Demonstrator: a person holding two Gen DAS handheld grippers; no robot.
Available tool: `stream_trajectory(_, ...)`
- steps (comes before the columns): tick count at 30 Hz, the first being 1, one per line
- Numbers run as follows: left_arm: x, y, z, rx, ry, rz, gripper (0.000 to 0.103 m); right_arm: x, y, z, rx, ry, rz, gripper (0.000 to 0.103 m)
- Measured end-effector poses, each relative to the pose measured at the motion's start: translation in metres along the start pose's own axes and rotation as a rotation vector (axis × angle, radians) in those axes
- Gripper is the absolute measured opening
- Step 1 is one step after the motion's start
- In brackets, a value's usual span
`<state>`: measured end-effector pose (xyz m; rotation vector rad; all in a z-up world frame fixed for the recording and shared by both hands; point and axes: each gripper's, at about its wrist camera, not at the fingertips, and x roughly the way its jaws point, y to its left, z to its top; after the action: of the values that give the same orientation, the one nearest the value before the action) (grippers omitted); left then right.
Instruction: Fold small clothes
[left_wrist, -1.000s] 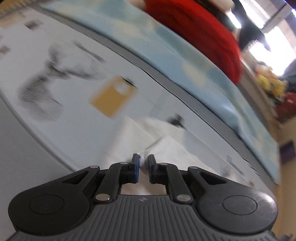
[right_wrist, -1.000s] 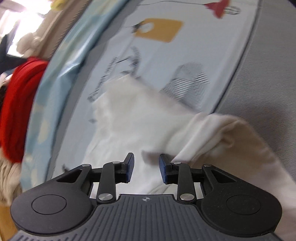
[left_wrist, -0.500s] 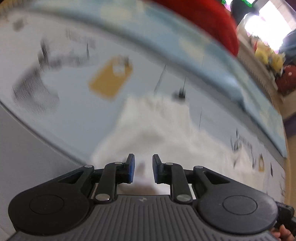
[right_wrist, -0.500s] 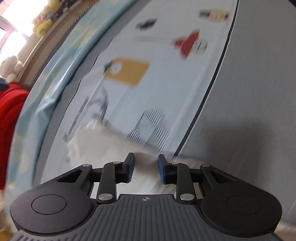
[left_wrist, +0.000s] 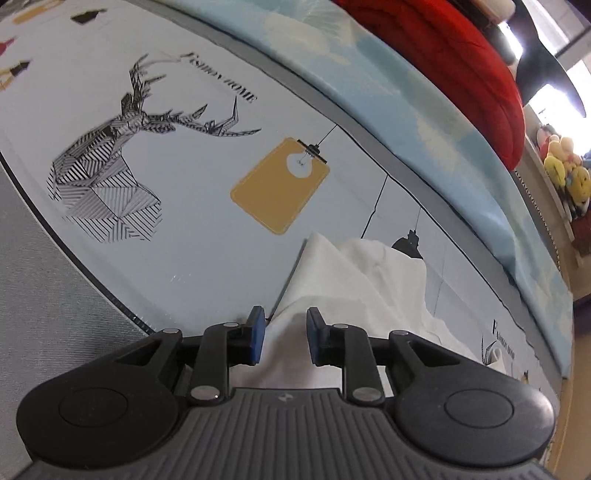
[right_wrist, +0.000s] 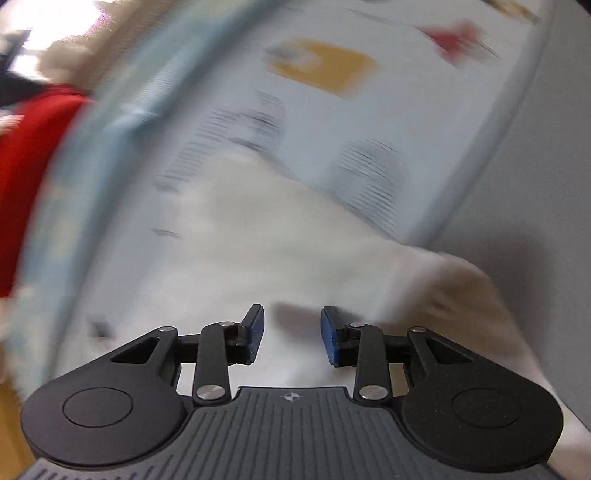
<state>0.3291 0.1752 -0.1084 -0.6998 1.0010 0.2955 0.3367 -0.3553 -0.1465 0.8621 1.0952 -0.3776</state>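
The white garment (left_wrist: 354, 280) is a small piece of plain, soft cloth, rumpled into loose folds with 1 straight edge running up its left side and a raised peak near its top. In the right wrist view the same white garment (right_wrist: 295, 251) is smeared by motion blur, so its outline is unclear, but it spreads wide and 1 part hangs over toward the grey border at the lower right.

It lies on a pale blue printed sheet (left_wrist: 192, 236) covering a bed. Left of the garment, the sheet carries a black line-drawn deer head (left_wrist: 110, 173); just above the garment sits a mustard-yellow tag print (left_wrist: 279, 184), and a small black lamp print (left_wrist: 408, 245) touches the garment's top edge. Beyond the garment lies a light blue cloud-patterned quilt (left_wrist: 424, 110), and on that a red blanket (left_wrist: 443, 59). Far right of the garment, yellow plush toys (left_wrist: 565, 173) stand on a shelf by a bright window.

The left hand-held gripper (left_wrist: 282, 334) has its jaws narrowly apart, with a fold of the garment rising between the blue pads without being pinched. The right hand-held gripper (right_wrist: 291, 334) stands a little wider, parted, over the garment's near part, holding nothing.
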Motion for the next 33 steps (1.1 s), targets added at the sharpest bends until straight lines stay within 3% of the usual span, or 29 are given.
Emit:
stream_trajectory(1, 0.003, -0.001, 0.001, -0.008, 0.010, -0.011, 0.025, 0.002, -0.009, 0.002, 0.043, 0.000, 0.001, 0.020)
stream_trajectory(4, 0.012, -0.003, 0.001, 0.013, 0.054, -0.035, 0.029, -0.006, -0.009, 0.009, 0.042, -0.028, -0.016, 0.021)
stream_trajectory(7, 0.017, -0.011, -0.006, 0.086, 0.064, -0.006, 0.027, -0.008, -0.008, 0.010, 0.019, -0.047, -0.021, 0.023)
stream_trajectory(8, 0.017, -0.014, -0.007, 0.115, 0.061, 0.002, 0.024, -0.006, -0.010, 0.009, 0.030, -0.035, -0.015, 0.023)
stream_trajectory(10, 0.014, -0.019, -0.010, 0.157, 0.049, 0.000, 0.002, -0.004, -0.012, 0.011, 0.037, -0.031, -0.012, 0.023)
stream_trajectory(14, 0.003, -0.025, -0.012, 0.201, -0.012, 0.019, 0.000, -0.002, -0.010, 0.008, 0.026, -0.035, -0.018, 0.025)
stream_trajectory(17, -0.006, -0.023, -0.007, 0.179, -0.072, 0.015, 0.000, -0.002, -0.009, 0.007, 0.022, -0.040, -0.020, 0.026)
stream_trajectory(19, -0.006, -0.018, -0.003, 0.138, -0.079, 0.007, 0.002, -0.001, -0.008, 0.008, 0.021, -0.040, -0.018, 0.026)
stream_trajectory(22, 0.007, -0.014, -0.003, 0.137, -0.030, -0.002, 0.017, -0.001, -0.009, 0.008, 0.024, -0.037, -0.012, 0.026)
stream_trajectory(25, 0.024, -0.013, -0.010, 0.133, 0.028, -0.047, 0.019, -0.002, -0.009, 0.008, 0.023, -0.037, -0.012, 0.026)
stream_trajectory(33, 0.034, -0.040, -0.028, 0.354, -0.002, 0.037, 0.036, 0.000, -0.007, 0.008, 0.024, -0.034, -0.016, 0.028)
